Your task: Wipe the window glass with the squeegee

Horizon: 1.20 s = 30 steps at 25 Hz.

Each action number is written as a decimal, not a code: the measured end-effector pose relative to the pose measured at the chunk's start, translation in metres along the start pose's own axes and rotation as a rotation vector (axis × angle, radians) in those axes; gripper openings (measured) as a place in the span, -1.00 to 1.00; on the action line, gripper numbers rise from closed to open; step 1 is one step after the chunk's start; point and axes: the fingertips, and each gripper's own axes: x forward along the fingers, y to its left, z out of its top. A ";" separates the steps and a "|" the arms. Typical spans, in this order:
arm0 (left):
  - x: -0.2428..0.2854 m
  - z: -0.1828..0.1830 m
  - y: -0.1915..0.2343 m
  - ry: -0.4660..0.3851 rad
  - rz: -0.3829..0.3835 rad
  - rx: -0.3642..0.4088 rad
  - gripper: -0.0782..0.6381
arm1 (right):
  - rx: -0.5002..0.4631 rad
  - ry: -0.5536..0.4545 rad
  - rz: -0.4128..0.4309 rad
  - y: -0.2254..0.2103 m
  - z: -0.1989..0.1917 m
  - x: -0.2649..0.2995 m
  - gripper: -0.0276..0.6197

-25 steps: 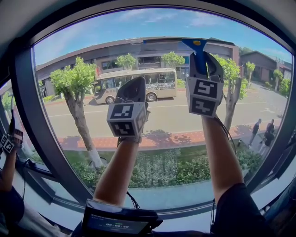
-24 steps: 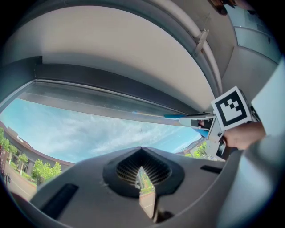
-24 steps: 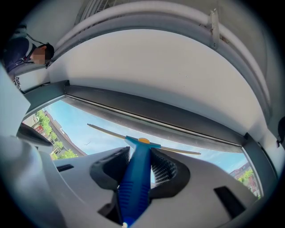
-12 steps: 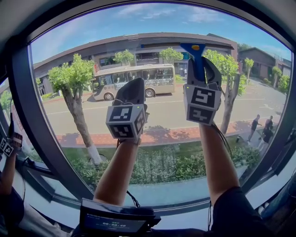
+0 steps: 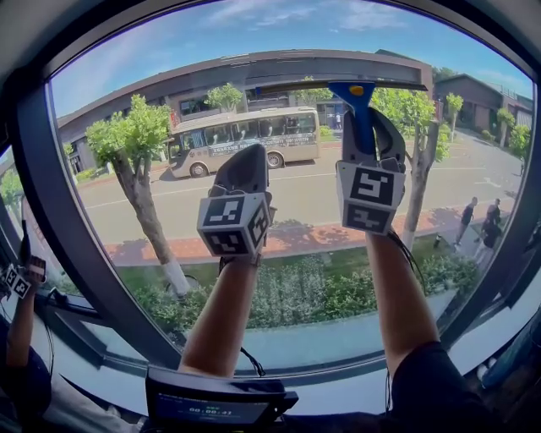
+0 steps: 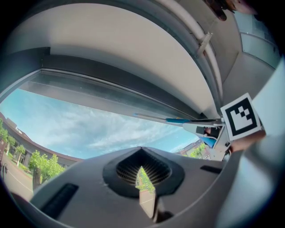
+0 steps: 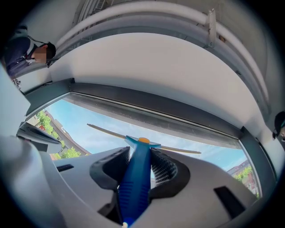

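A blue-handled squeegee (image 5: 362,106) stands upright against the window glass (image 5: 169,68), its long blade (image 5: 338,85) lying level near the top of the pane. My right gripper (image 5: 369,127) is shut on the handle (image 7: 138,178), with the blade (image 7: 107,132) beyond the jaws in the right gripper view. My left gripper (image 5: 245,161) is raised beside it, to the left and a little lower, shut with nothing held (image 6: 142,176). The left gripper view shows the squeegee (image 6: 178,120) off to its right.
A dark window frame (image 5: 51,211) curves around the pane, with a sill along the bottom. A black device with a screen (image 5: 215,402) sits at my chest. Another person's arm with a marked gripper (image 5: 17,279) is at the far left. Ceiling pipes (image 7: 147,9) run overhead.
The right gripper and squeegee have slid slightly down the glass; the left gripper dropped a little with it. Both grips are unchanged.
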 end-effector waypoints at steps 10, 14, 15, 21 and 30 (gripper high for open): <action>-0.010 -0.013 -0.002 0.021 -0.004 -0.019 -0.78 | 0.000 0.023 0.009 0.011 -0.017 -0.019 -0.47; -0.017 -0.021 -0.001 0.031 -0.003 -0.034 -0.78 | 0.000 0.038 0.015 0.017 -0.024 -0.027 -0.47; -0.019 -0.024 0.000 0.033 -0.002 -0.038 -0.78 | 0.000 0.042 0.016 0.019 -0.027 -0.030 -0.47; -0.027 -0.041 0.004 0.054 0.007 -0.039 -0.78 | -0.002 0.056 0.019 0.031 -0.042 -0.041 -0.47; -0.037 -0.058 -0.008 0.079 -0.005 -0.052 -0.78 | -0.008 0.086 0.027 0.026 -0.058 -0.061 -0.47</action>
